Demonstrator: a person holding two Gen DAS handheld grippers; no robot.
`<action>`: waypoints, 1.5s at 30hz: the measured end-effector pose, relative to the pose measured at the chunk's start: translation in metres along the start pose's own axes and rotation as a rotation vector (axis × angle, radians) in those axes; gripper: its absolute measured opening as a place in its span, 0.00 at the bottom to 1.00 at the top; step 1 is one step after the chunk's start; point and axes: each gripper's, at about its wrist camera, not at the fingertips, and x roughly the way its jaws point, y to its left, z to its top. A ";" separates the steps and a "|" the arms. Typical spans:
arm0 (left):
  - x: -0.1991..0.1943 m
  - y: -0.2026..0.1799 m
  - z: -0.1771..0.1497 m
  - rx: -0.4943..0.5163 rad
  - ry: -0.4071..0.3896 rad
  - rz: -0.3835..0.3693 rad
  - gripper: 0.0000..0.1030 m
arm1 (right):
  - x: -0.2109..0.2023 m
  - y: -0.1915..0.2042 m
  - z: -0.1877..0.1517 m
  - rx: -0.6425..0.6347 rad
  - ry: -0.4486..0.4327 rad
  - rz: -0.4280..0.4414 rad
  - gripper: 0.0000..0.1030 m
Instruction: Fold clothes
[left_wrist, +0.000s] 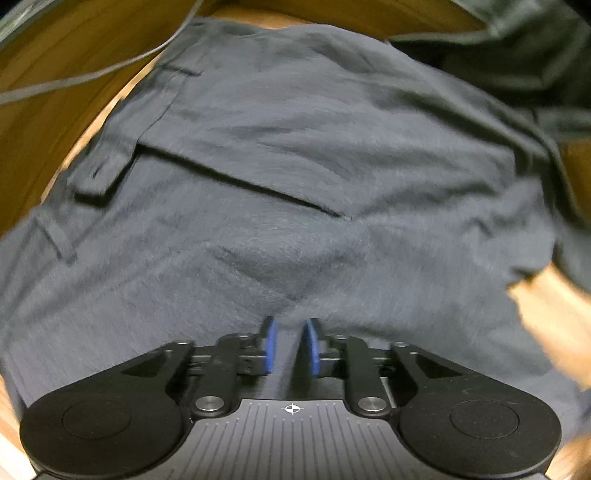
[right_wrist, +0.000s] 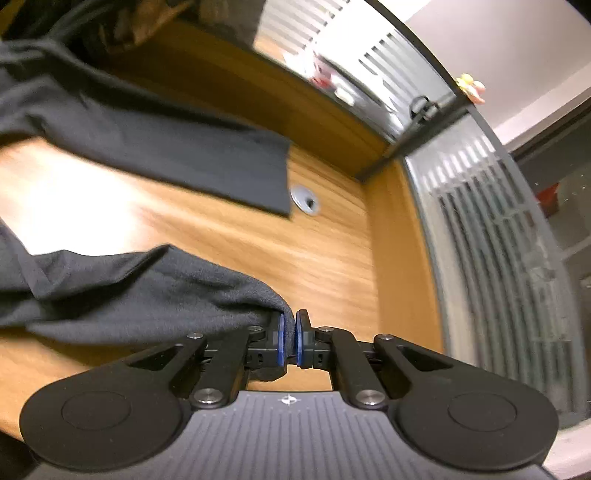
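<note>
A dark grey pair of trousers lies spread on the wooden table and fills the left wrist view, with a pocket flap and belt loops at its left. My left gripper is low over the cloth, its blue pads a small gap apart with cloth bunched between them. In the right wrist view my right gripper is shut on a corner of the dark grey cloth and holds it just above the table. Another part of the garment lies flat further back.
The wooden table has a grey cable grommet beyond the cloth. A wooden and glass partition rises along the far and right edges. A thin cable crosses the upper left. More dark clothing lies at the back right.
</note>
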 end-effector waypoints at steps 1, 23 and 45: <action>0.000 -0.001 -0.001 -0.015 -0.004 -0.011 0.30 | -0.002 -0.003 -0.003 -0.008 0.021 0.012 0.06; -0.028 -0.131 -0.040 0.521 -0.107 -0.245 0.51 | -0.006 -0.054 -0.042 -0.036 0.149 -0.061 0.06; -0.043 -0.170 -0.135 0.248 -0.056 -0.165 0.65 | 0.131 -0.099 -0.105 0.193 0.151 0.376 0.70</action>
